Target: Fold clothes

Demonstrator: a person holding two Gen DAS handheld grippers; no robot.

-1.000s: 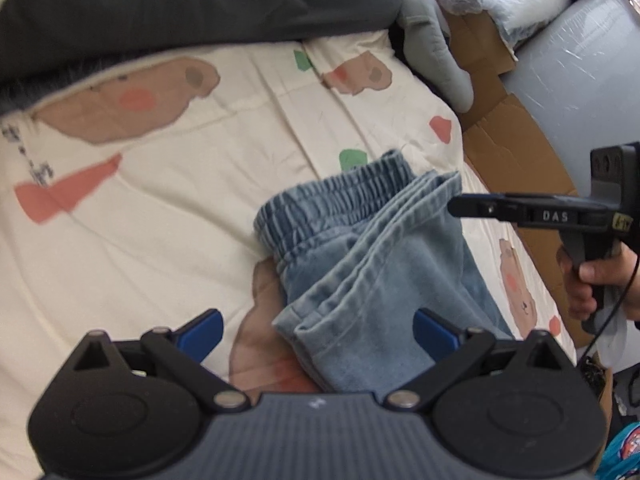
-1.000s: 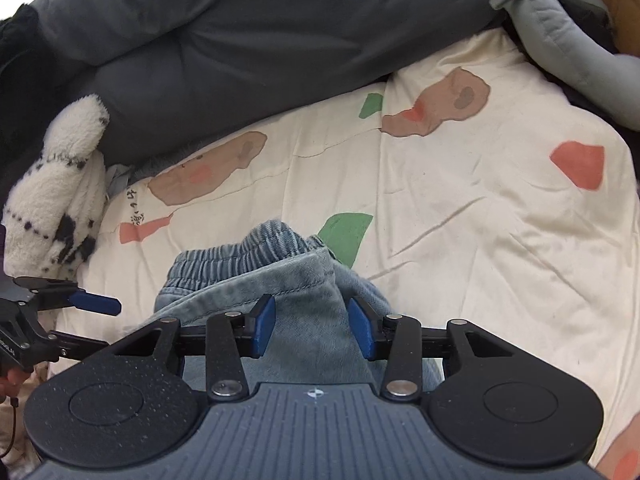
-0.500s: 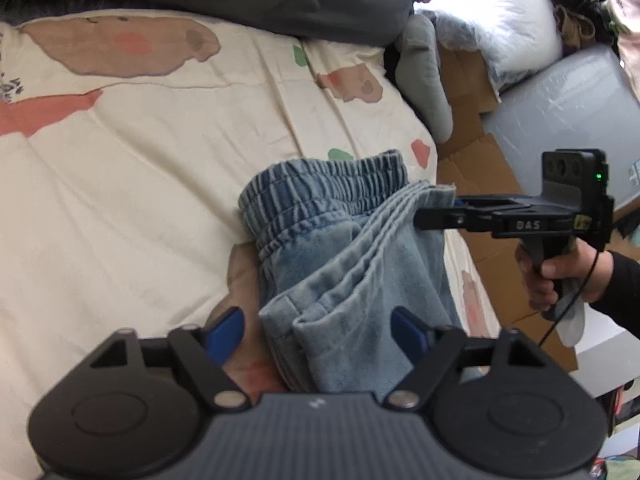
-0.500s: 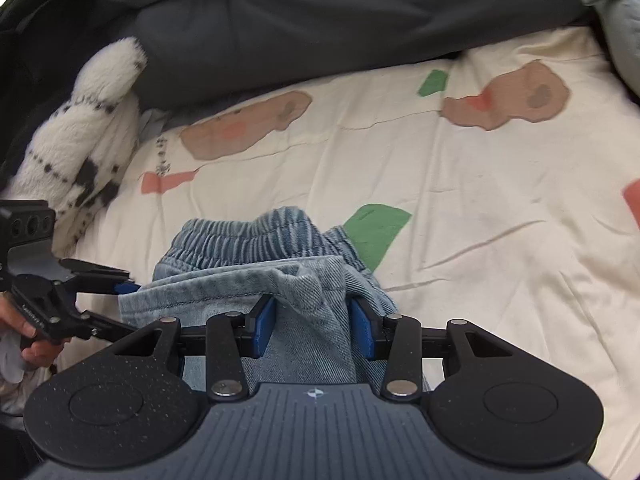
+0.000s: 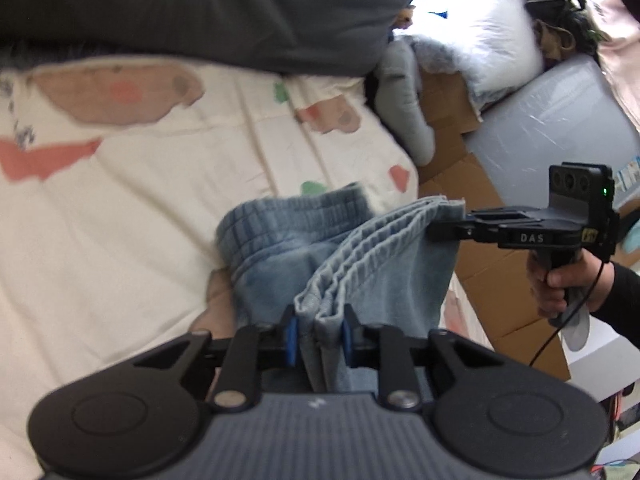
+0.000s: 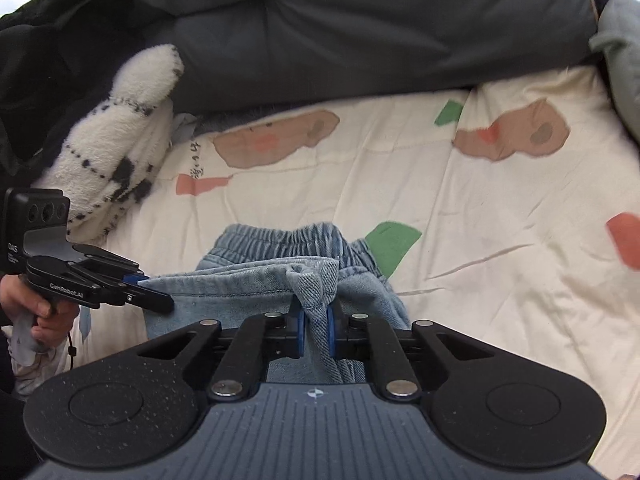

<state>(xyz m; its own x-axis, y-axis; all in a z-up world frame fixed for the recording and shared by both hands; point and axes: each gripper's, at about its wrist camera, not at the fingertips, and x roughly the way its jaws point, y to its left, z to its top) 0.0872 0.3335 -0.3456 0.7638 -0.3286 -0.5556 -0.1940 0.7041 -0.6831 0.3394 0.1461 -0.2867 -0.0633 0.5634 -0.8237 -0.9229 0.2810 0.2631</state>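
Note:
Folded light-blue jeans point(image 5: 280, 232) with an elastic waistband lie on a cream patterned bedsheet point(image 5: 120, 220). My left gripper point(image 5: 318, 338) is closing, its blue pads pressing a stack of denim hem edges. The right gripper point(image 5: 436, 232), held by a hand at the right, grips the other end of that hem. In the right wrist view my right gripper point(image 6: 315, 330) is closing on a bunched corner of the jeans point(image 6: 240, 284). The left gripper point(image 6: 160, 296) bites the same edge at the left. The hem hangs taut between them above the waistband.
A dark grey duvet point(image 5: 200, 8) is heaped along the far side of the bed. A white fluffy plush point(image 6: 120, 128) lies at the left. Off the bed's right edge are a grey plush point(image 5: 404, 108), cardboard point(image 5: 460, 184) and a grey plastic-wrapped block point(image 5: 552, 120).
Both grippers went from wide around the denim to closed on it. The hem edge has come up off the bed and stretches between them.

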